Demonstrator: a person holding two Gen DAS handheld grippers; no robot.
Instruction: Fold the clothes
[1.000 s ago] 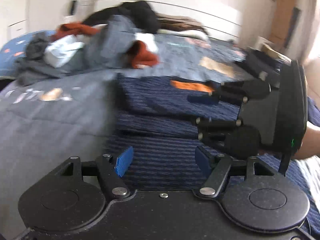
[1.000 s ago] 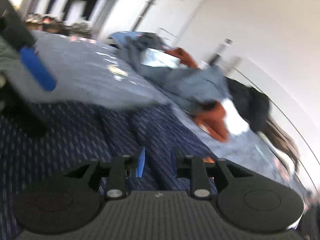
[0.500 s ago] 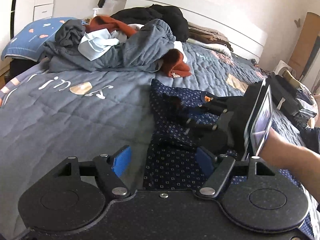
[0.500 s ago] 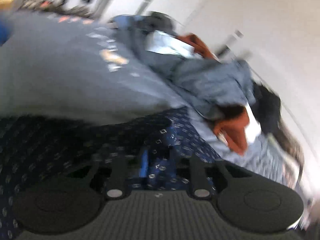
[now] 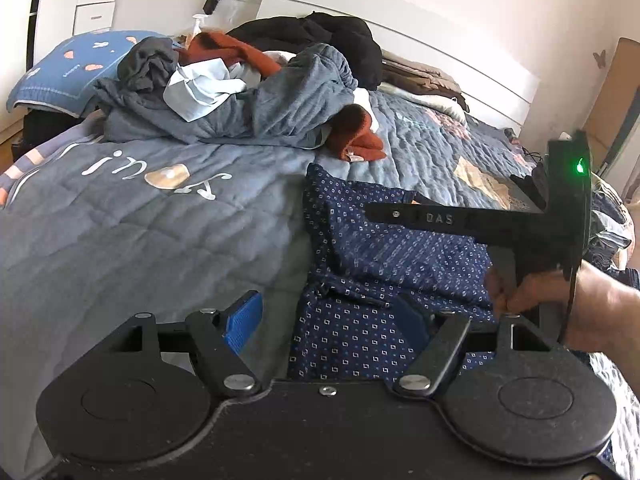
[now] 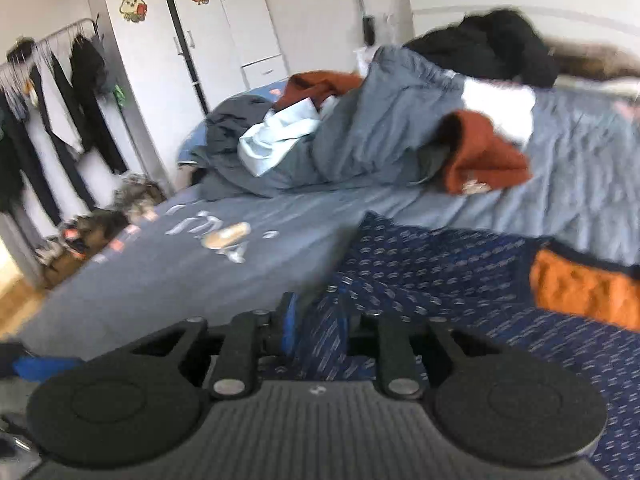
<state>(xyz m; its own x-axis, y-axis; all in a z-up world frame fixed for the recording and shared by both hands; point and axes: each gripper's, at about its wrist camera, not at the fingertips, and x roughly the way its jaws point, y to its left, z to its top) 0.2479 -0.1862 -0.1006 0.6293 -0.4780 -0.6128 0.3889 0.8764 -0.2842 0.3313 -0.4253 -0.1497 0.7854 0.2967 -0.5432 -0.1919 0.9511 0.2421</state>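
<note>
A: Two sets of tongs work at one navy patterned garment (image 5: 384, 240) lying folded on the bed (image 5: 140, 220). The left tongs (image 5: 326, 316) stand released just above the garment's near edge, one blue pad over the quilt, the other over the cloth.

B: And the right tongs (image 6: 316, 320)?

A: Their jaws are opening, with a ridge of the garment's cloth between the pads; the blurred view leaves it unclear whether they press on it. A hand (image 5: 540, 292) carries them at the garment's right side.

B: Past the garment?

A: An orange patch (image 6: 584, 284) shows at its far corner. Beyond the garment sits a heap of clothes (image 5: 256, 92), grey, rust and black, near the headboard (image 5: 400, 40).
</note>
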